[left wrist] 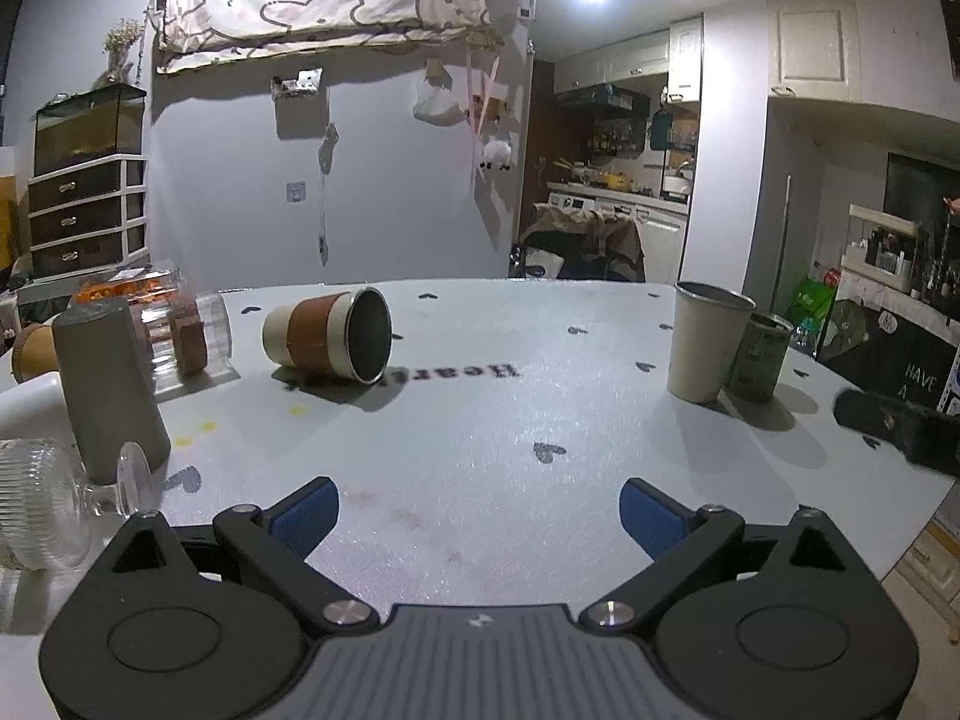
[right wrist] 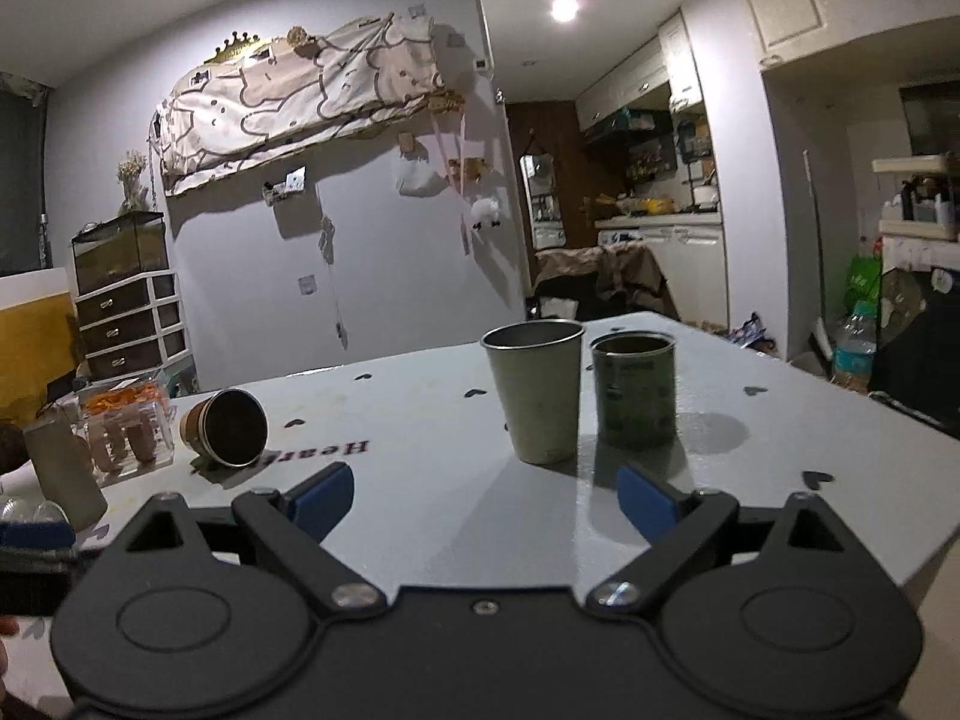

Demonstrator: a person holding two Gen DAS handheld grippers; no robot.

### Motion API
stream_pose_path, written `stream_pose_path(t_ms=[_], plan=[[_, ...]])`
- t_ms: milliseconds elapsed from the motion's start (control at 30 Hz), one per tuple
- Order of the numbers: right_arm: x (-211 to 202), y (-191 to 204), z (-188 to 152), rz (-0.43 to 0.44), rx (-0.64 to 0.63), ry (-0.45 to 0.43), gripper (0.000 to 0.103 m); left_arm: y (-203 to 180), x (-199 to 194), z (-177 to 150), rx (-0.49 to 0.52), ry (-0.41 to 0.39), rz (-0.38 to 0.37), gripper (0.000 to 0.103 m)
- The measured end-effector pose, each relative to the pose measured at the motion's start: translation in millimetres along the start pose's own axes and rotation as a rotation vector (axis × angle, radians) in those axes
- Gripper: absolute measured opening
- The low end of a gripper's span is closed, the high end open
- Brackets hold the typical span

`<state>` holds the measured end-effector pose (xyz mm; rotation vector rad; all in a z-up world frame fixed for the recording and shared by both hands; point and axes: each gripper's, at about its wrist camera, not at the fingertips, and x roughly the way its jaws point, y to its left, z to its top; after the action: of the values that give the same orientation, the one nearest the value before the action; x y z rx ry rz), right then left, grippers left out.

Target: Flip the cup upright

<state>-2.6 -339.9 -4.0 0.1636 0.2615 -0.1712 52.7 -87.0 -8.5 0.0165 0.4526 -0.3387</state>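
Note:
A cream cup with a brown sleeve (left wrist: pixel 327 343) lies on its side on the white table (left wrist: pixel 480 456), its dark mouth facing the camera. It also shows in the right wrist view (right wrist: pixel 225 427), far left. My left gripper (left wrist: pixel 478 510) is open and empty, well short of the cup, which lies ahead and to the left. My right gripper (right wrist: pixel 484 495) is open and empty, just in front of an upright beige cup (right wrist: pixel 534 390) and an upright green cup (right wrist: pixel 635 387).
A grey upside-down cup (left wrist: pixel 108 390) and a ribbed glass on its side (left wrist: pixel 42 507) sit at the left. A clear box with orange contents (left wrist: pixel 174 324) lies behind them. The beige cup (left wrist: pixel 705 339) and the green cup (left wrist: pixel 759 354) stand at the right. The table edge runs along the right.

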Motion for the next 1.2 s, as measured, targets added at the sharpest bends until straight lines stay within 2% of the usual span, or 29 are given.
stream_pose_path(t_ms=[33, 233, 433, 1200], plan=[[-4, 0, -1, -0.002, -0.010, -0.008, 0.101, 1, -2, 1, -0.005, -0.005, 0.001, 0.102], [-19, 5, -7, 0.017, -0.034, -0.020, 0.103, 0, -9, 3, -0.001, -0.034, 0.013, 0.103], [-22, 10, -13, 0.008, -0.040, -0.001, 0.103, 1, -14, 4, 0.007, -0.051, 0.020, 0.103], [-32, 11, -14, 0.016, -0.044, -0.022, 0.103, 3, -17, 5, 0.011, -0.053, 0.021, 0.103]])
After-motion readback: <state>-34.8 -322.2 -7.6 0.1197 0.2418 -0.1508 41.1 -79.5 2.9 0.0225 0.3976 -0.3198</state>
